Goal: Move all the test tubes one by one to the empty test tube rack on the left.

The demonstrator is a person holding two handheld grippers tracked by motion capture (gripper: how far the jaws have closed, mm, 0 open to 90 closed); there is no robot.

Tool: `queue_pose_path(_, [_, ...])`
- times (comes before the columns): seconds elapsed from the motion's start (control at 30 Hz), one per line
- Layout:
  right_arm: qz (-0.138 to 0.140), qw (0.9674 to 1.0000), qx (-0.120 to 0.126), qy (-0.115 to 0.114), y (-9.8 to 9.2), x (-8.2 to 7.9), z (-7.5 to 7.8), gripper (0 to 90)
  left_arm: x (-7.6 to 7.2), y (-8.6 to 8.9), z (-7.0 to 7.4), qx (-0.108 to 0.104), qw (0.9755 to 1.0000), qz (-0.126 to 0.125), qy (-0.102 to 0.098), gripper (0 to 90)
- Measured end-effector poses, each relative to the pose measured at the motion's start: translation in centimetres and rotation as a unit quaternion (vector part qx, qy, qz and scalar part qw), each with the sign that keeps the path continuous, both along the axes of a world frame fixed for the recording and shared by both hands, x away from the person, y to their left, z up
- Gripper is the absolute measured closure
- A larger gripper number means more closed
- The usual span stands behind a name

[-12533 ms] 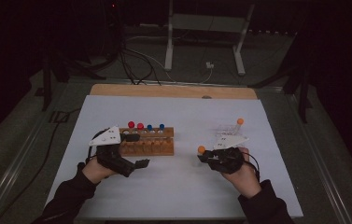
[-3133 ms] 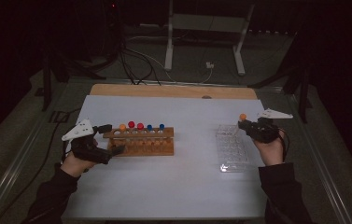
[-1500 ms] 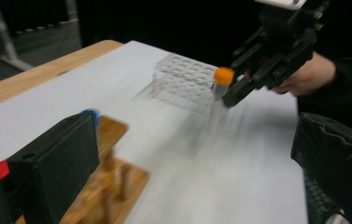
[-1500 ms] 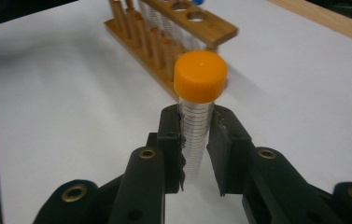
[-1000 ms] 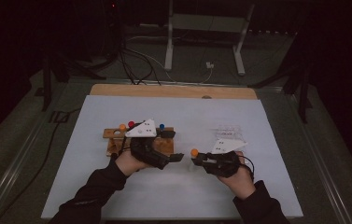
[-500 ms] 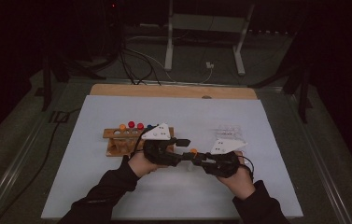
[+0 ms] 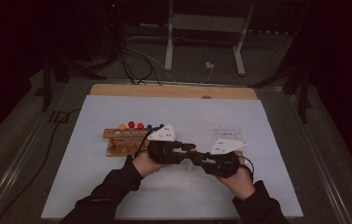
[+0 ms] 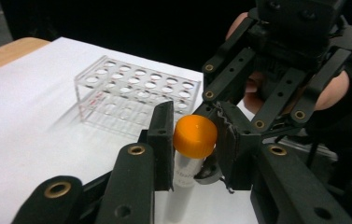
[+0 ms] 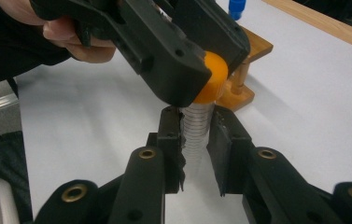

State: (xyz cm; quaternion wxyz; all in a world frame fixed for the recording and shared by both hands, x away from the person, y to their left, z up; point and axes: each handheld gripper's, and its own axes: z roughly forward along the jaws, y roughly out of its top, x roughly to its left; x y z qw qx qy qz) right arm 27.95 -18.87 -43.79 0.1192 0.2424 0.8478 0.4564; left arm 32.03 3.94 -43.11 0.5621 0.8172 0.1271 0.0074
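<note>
**Both grippers now on the orange-capped tube**

While my right gripper (image 9: 194, 140) keeps the clear body of the tube (image 9: 197, 126) clamped between its jaws, my left gripper (image 8: 194, 142) has just been closing, and its jaws now sit on both sides of the orange cap (image 8: 195, 136). In the left gripper view the pads press on the cap, so I judge it as gripped. A second ago the left gripper was over the wooden rack (image 7: 117, 140); now, in the high view, it has come across and meets the right gripper (image 7: 200, 158) in front of me, near the middle of the white mat (image 7: 257, 126).

The tube stands about upright above the mat, held between the two grippers, well apart from the wooden rack with its coloured caps and near the clear plastic rack (image 8: 136, 91), which is empty as far as I can see.

For the work this means, I think, that the reach is finished and the cap is ready to be twisted off, or the tube is ready to pass from one gripper to the other. I cannot tell which. If I turn the cap, the right jaws must hold firm, because the smooth tube could slip.
</note>
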Motion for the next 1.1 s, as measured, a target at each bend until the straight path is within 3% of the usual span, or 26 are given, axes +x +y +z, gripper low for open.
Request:
queue_pose_path(0.17, [-0.001, 1.0, 0.009, 0.001, -0.1, 0.1, 0.0, 72.4, 0.1, 0.3, 0.4, 0.003, 1.0, 0.005, -0.008, 71.6])
queue_pose_path(0.23, [0.001, 0.9998, 0.019, 0.002, -0.3, 0.1, 0.1, 66.4, 0.1, 0.6, 0.7, 0.003, 0.9999, 0.009, -0.012, 71.7])
queue_pose_path(0.3, [-0.014, 0.9995, 0.025, -0.008, -0.5, 0.1, 0.2, 56.9, 0.2, 1.0, 1.1, 0.004, 0.9998, 0.011, -0.016, 71.7])
queue_pose_path(0.47, [-0.035, 0.9988, 0.034, -0.007, -0.9, 0.3, 0.3, 39.2, 0.2, 2.4, 2.2, 0.007, 0.9994, 0.023, -0.025, 71.8])
queue_pose_path(0.67, [-0.027, 0.9981, 0.044, 0.033, -0.9, 0.8, 0.2, 23.7, 0.3, 4.6, 3.9, 0.007, 0.9985, 0.042, -0.034, 71.8])
queue_pose_path(1.0, [-0.054, 0.9967, 0.058, 0.017, -0.9, 0.5, 0.5, 6.5, 0.4, 8.9, 6.2, 0.016, 0.9948, 0.086, -0.051, 71.8])
queue_pose_path(1.1, [-0.049, 0.9969, 0.059, 0.018, -0.9, 0.5, 0.5, 1.4, 0.3, 10.3, 6.7, 0.015, 0.9931, 0.102, -0.055, 71.8])
